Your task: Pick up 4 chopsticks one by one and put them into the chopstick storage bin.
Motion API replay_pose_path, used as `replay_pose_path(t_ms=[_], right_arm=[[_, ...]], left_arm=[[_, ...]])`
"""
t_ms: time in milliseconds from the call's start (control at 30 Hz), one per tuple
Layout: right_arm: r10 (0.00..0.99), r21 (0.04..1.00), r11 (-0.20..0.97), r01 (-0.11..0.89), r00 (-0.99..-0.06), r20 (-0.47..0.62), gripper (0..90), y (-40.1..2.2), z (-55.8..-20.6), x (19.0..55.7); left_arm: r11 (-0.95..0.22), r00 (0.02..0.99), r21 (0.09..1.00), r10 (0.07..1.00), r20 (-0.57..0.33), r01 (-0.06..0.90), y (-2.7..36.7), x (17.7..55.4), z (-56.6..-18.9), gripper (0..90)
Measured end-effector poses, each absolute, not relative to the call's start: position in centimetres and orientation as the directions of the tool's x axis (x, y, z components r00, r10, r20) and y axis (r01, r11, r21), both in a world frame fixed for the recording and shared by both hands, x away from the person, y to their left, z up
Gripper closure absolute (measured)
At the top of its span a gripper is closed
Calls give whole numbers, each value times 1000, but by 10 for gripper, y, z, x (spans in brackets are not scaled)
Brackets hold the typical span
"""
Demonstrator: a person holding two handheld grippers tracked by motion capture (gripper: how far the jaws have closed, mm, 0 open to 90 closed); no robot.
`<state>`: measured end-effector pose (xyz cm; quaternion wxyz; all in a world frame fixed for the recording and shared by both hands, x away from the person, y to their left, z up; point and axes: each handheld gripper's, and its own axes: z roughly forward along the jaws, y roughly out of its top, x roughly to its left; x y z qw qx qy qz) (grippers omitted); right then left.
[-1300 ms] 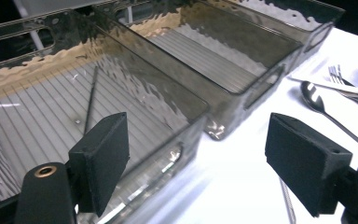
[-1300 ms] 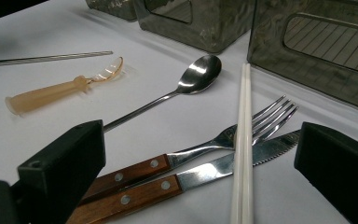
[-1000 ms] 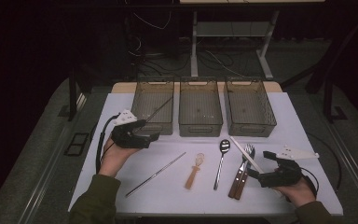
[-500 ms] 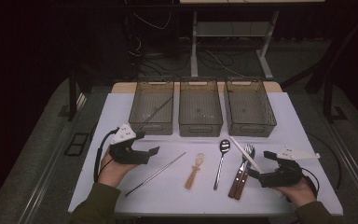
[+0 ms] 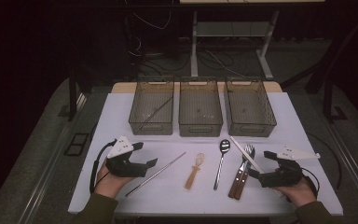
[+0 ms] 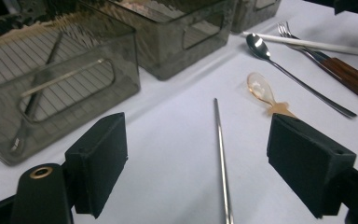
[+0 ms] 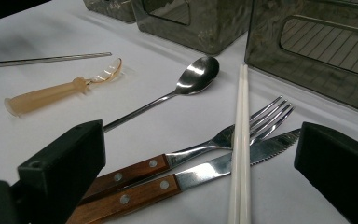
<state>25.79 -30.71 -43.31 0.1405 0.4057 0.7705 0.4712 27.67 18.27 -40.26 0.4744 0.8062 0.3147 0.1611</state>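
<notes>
Covering table, white cloth, dark room

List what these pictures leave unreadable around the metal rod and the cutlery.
- Metal rod: near end cut off by the bottom edge of the left hand-held gripper view.
- White chopsticks: near ends cut off by the bottom edge of the right gripper view.
- Small bits in the middle bin: too small to identify in the high view.

The high view looks forward and down over the bins. Both gripper views sit low, close, facing them, sharing the spoon.
</notes>
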Motion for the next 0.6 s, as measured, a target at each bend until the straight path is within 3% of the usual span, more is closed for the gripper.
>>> replay_pose_path(t_ms=[600], right_arm=[[756, 842, 231, 487, -635, 160, 21, -307, -432, 257]], left_arm=[[-441, 755, 810, 656, -4, 387, 183, 250, -419, 201]])
